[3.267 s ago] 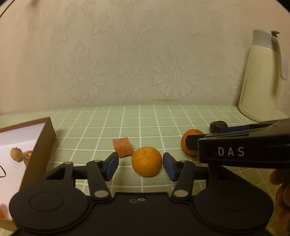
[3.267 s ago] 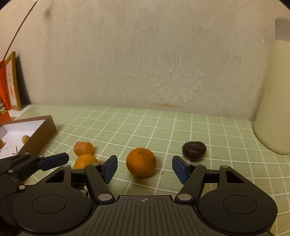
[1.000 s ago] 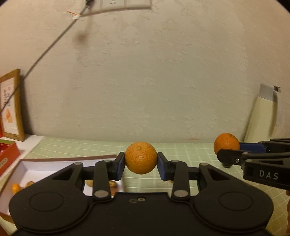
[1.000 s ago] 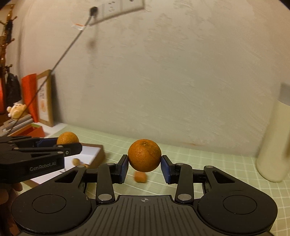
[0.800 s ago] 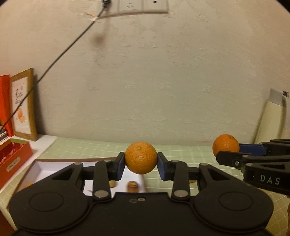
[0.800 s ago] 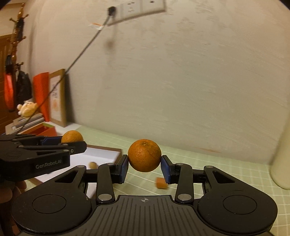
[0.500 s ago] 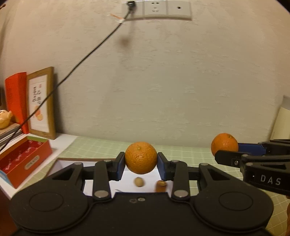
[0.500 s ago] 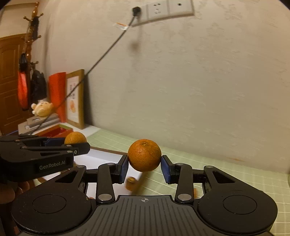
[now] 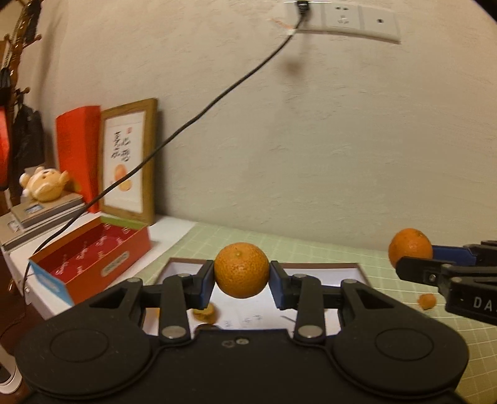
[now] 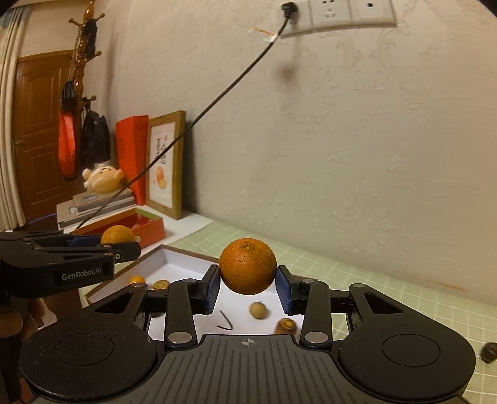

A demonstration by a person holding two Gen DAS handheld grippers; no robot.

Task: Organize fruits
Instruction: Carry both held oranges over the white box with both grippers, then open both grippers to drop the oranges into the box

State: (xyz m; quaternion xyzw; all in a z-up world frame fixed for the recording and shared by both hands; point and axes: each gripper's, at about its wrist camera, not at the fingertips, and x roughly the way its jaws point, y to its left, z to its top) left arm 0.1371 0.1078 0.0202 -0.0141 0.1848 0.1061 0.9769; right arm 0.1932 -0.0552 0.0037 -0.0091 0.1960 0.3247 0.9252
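Above the near edge of a shallow white box (image 10: 174,258) on the green checked tablecloth (image 10: 388,295), the left gripper (image 9: 241,281) has its blue pads clamped on an orange (image 9: 241,269), which hangs clear of the surface. Beside it, the right gripper (image 10: 248,289) is likewise closed on a second orange (image 10: 248,266), held in the air over the box's white floor. Inside the box lie a few small fruits: a pale round one (image 10: 258,309), a brownish one (image 10: 284,326) partly hidden by the gripper, and two small orange ones (image 10: 149,281) near the far left wall. A dark fruit (image 10: 488,352) sits on the cloth at the right edge. Left of the box stands a red carton (image 9: 90,258), with a framed picture (image 9: 129,161) leaning on the wall behind it and a black cable (image 9: 198,115) running up to a wall socket (image 9: 341,18).
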